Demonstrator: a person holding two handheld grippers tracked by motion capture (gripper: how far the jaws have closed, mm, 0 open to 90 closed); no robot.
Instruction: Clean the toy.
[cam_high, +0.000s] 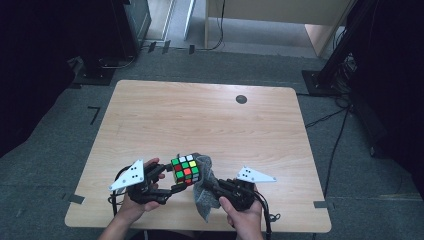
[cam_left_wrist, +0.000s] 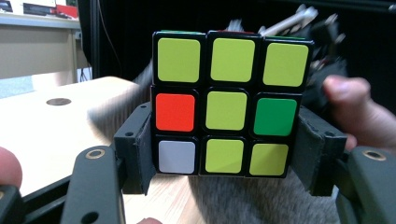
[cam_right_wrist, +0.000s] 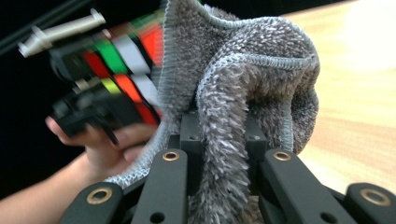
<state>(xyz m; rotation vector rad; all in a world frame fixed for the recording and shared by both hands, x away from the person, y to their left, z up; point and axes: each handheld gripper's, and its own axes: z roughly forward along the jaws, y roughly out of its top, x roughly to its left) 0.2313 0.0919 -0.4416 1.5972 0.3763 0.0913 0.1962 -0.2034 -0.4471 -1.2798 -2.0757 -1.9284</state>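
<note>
Puzzle cube (cam_left_wrist: 227, 109) clamped in left tongs (cam_high: 170, 180), far side hidden by grey cloth (cam_right_wrist: 243, 88) pinched in right tongs (cam_right_wrist: 223, 135), cube blurred there

The cube (cam_left_wrist: 227, 102) shows a black frame and a mostly yellow-green face, with one orange-red, one green and one white tile. The cloth (cam_right_wrist: 243, 93) is fuzzy grey with a paler stitched hem. The table (cam_high: 200, 115) is pale wood grain, with a dark round spot (cam_high: 241, 99).

Scrambled puzzle cube (cam_high: 185, 170) held above the table edge, grey fluffy cloth (cam_high: 205, 192) pressed against it.
</note>
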